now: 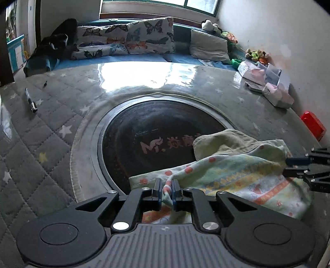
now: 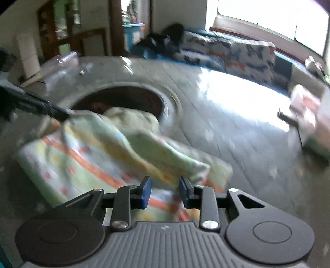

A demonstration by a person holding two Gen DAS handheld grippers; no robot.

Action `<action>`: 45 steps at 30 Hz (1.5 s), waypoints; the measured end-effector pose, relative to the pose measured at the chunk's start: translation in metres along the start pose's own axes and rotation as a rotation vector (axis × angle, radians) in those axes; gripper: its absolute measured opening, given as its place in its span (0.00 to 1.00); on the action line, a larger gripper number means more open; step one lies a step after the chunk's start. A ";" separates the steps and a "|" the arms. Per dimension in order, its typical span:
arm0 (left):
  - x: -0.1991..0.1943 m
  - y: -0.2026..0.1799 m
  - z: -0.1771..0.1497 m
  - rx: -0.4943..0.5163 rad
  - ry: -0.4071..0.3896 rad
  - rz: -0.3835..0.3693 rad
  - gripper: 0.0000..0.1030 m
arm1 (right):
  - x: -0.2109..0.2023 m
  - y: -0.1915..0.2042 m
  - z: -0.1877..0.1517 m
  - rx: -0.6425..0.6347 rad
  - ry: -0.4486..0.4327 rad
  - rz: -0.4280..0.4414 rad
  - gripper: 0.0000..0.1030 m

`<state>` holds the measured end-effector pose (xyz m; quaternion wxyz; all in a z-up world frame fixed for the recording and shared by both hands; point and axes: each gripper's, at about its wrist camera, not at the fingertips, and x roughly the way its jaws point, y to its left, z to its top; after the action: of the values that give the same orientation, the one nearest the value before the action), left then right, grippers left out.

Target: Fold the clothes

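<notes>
Nearest the left wrist camera, the left gripper has its two blue pads set narrowly apart with a bunched fold of the garment pinched between them, so it is clenched on the cloth. That garment is a small pale green piece with orange dots and an orange band, lying rumpled on the table, its far edge spilling over the rim of the dark round panel set into the tabletop. Off to the right, the right gripper reaches in sideways at the garment's right edge; from this view its hold cannot be told. Through the right wrist camera, blurred, the right gripper shows its pads clearly apart, with a folded lip of the garment lying between them but not visibly pressed. Farther out on the quilted grey table cover lie a pen at left and a red box at right. Beyond those, butterfly cushions line a bench under the window.
</notes>
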<state>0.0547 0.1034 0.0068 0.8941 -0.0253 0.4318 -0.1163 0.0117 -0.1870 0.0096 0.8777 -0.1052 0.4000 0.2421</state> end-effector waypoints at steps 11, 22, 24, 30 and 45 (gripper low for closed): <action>-0.005 -0.003 0.011 -0.017 -0.046 0.080 0.17 | -0.017 -0.004 0.013 0.072 -0.105 0.053 0.26; -0.009 -0.046 0.021 0.012 -0.082 -0.057 0.17 | 0.033 0.014 0.033 0.060 -0.082 0.051 0.24; -0.005 -0.054 0.021 0.011 -0.074 -0.080 0.17 | 0.031 0.007 0.035 0.080 -0.093 0.044 0.24; 0.011 -0.079 0.021 0.021 -0.047 -0.166 0.17 | 0.012 0.004 0.030 0.052 -0.101 0.033 0.24; 0.066 -0.131 0.033 0.022 0.004 -0.249 0.17 | 0.008 -0.012 0.006 0.095 -0.062 0.038 0.21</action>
<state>0.0951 -0.0411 -0.0039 0.8720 -0.0688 0.4258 -0.2313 0.0264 -0.1927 0.0080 0.8888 -0.0485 0.3856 0.2427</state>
